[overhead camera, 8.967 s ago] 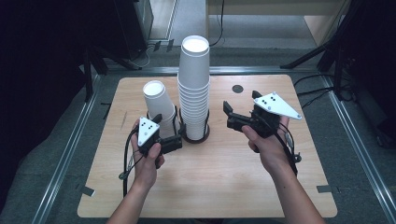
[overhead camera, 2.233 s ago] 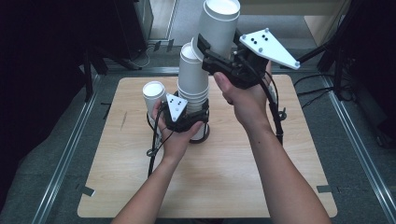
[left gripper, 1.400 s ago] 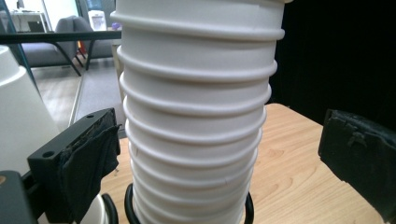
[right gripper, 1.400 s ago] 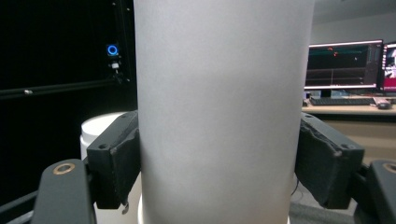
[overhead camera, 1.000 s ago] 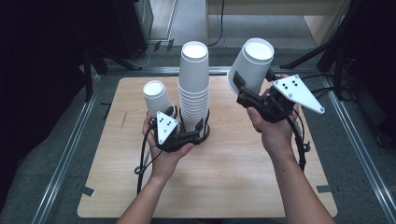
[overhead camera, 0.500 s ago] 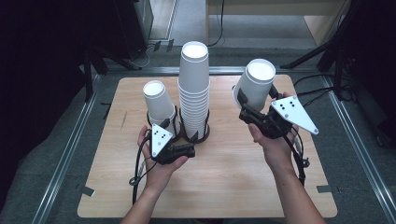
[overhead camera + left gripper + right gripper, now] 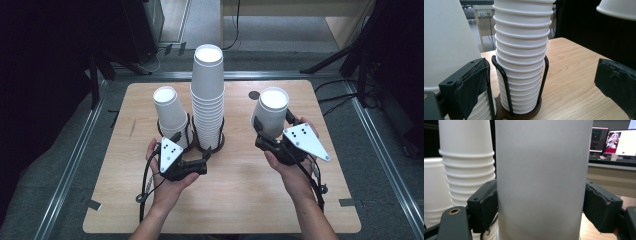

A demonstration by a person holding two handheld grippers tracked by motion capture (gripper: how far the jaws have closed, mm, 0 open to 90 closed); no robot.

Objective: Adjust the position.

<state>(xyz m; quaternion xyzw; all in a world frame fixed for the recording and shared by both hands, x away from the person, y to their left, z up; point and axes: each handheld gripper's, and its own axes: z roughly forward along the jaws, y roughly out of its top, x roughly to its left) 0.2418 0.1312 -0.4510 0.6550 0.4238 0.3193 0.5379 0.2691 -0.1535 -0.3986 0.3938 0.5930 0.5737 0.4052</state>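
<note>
I find the right hand-held gripper (image 7: 264, 134) clamped on a single white paper cup (image 7: 270, 116), its black jaws pressing the cup's wall from both sides; in the right gripper view the cup (image 7: 541, 180) stands upright between the pads, which lie against its sides. The jaws have just been easing apart slightly, yet the cup is between them and I still read contact on both sides. The cup is upside down, base up, at the right part of the wooden counter (image 7: 240, 200); whether its rim touches the wood I cannot tell.

My left hand-held gripper (image 7: 202, 159) is spread wide with nothing in it. In the left gripper view its pads stand either side of open space, pointed at the tall stack of cups (image 7: 521, 50) seated in a black wire holder (image 7: 504, 75) on a brown base.

From the high view, that tall stack (image 7: 207, 95) occupies the counter's middle. A shorter stack (image 7: 170, 112) sits in a second holder just beside it, on its left. The held cup is well apart from both stacks, to their right.
</note>
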